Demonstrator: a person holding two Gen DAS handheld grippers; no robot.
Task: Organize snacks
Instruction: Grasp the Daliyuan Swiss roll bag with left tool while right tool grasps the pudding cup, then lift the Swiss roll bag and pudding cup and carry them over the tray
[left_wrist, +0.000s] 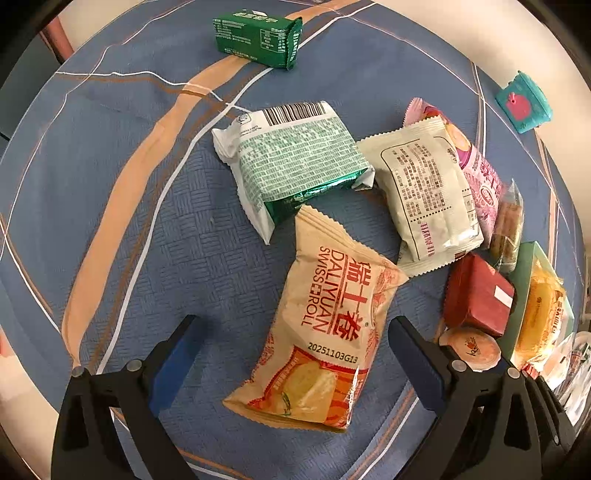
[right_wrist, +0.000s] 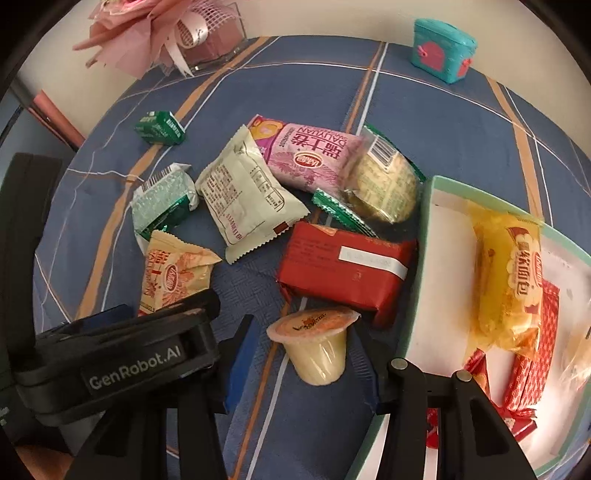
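Here the landmark is the green-rimmed box (right_wrist: 424, 258), which already holds a yellow bread packet (right_wrist: 509, 280) and some red-wrapped bars (right_wrist: 532, 362); every loose snack lies on the blue cloth (left_wrist: 110, 184) to its left. The right gripper (right_wrist: 308, 363) stands with its jaws wide and nothing gripped, and the jelly cup (right_wrist: 314, 343) lies tipped on its side between its 2 fingers, just left of the box wall, with its sealed lid toward the red packet (right_wrist: 343, 266) and its base toward the camera. The left gripper (left_wrist: 291, 354) is likewise spread wide and empty, straddling the tan Swiss roll bag (left_wrist: 325, 325), which sits farther left of the box than the cup. That bag's long axis runs roughly along the fingers, away from the camera, so the jaws would close across its narrower width. I judge the right hand nearer to a finished step: the cup is already inside its span and the box is immediately beside it. The cup is rounded and tapered, so a squeeze could let it slip or roll.
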